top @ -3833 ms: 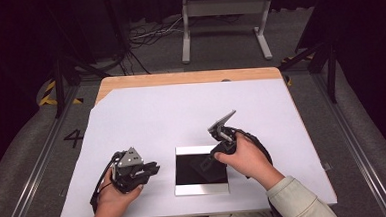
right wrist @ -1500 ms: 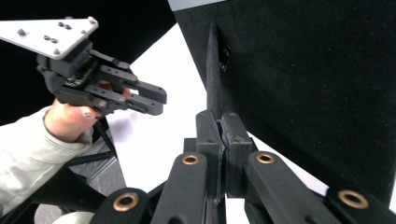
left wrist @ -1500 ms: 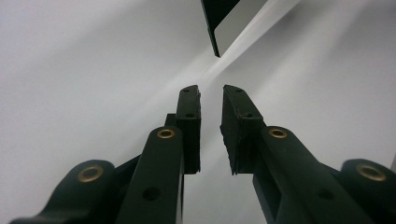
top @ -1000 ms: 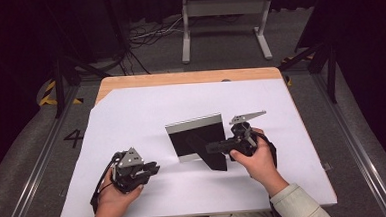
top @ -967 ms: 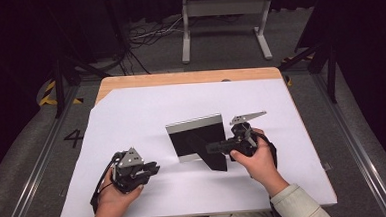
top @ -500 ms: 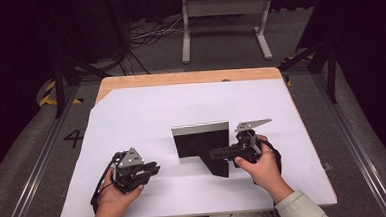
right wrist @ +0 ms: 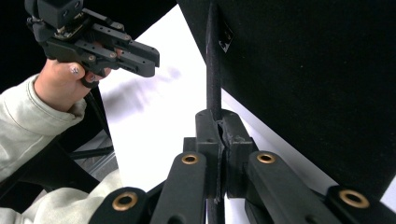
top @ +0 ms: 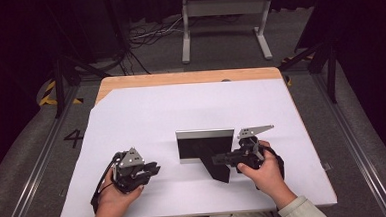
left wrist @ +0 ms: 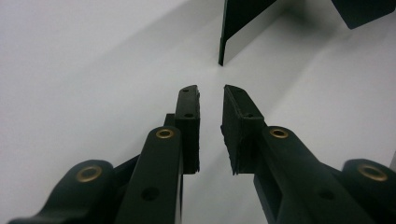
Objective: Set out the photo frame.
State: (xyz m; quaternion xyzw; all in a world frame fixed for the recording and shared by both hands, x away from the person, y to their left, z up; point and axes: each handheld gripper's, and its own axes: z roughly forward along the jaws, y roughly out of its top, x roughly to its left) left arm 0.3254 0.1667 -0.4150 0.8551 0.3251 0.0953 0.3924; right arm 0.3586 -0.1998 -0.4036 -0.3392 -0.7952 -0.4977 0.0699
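Note:
A photo frame (top: 205, 145) with a silver rim stands upright on the white sheet (top: 181, 109), its black back toward me. Its black easel leg (top: 219, 171) juts out toward the near side. My right gripper (top: 219, 159) is shut on that leg. In the right gripper view the pads (right wrist: 217, 123) pinch the leg's thin edge (right wrist: 213, 56), with the frame's black back (right wrist: 303, 70) to the right. My left gripper (top: 154, 169) rests on the sheet left of the frame, jaws a narrow gap apart and empty (left wrist: 210, 100). The frame's corner (left wrist: 236, 23) stands ahead of it.
The white sheet covers most of a wooden table (top: 179, 78). Dark floor, cables and a metal stand (top: 224, 17) lie beyond the far edge. In the right gripper view the left hand and its gripper (right wrist: 152, 58) show at upper left.
The frame, flat on the sheet at first, now stands upright. Over the last second the right gripper shifted it right and slightly lower. The left hand stayed still.

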